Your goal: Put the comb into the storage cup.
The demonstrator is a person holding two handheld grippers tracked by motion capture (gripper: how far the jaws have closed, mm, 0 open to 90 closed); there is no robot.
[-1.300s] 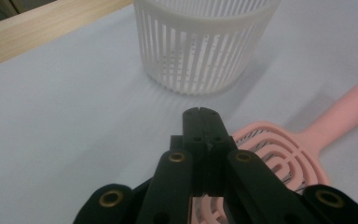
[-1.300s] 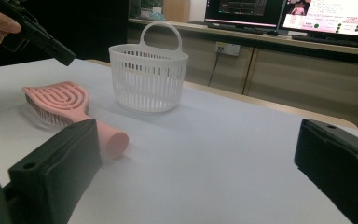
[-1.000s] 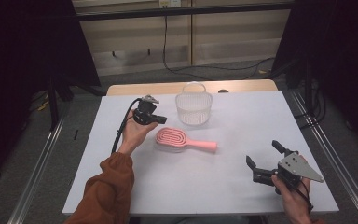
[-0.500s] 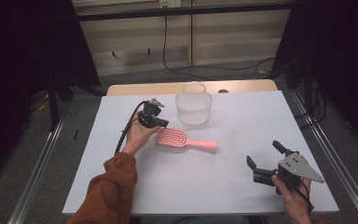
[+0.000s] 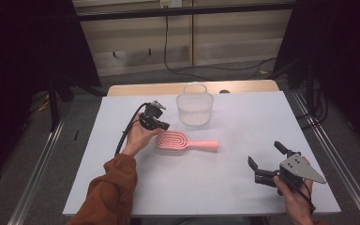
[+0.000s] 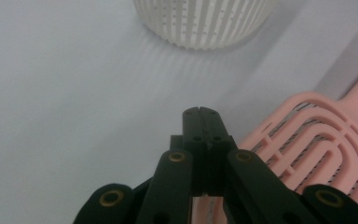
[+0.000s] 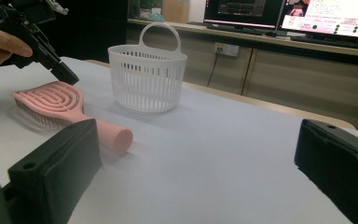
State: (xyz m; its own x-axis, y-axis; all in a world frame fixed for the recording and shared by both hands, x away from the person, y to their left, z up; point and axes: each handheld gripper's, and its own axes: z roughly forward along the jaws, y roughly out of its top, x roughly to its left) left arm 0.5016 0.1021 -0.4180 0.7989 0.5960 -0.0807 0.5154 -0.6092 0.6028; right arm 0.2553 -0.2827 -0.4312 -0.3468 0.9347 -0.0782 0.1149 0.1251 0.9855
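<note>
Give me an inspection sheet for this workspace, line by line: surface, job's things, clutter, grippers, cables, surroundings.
Surface: white table, wooden strip along its far edge.
Job's things: pink hairbrush lying flat mid-table, handle toward the person's right; white slotted basket upright behind it, apart from the brush.
Clutter: nothing seen.
Grippers: left hand-held gripper shut, above the brush head's near-left edge; right hand-held gripper open, empty, near the front right corner.
Cables: black cable trailing from the left hand-held gripper.
Surroundings: lit monitors beyond the table; floor cable.
</note>
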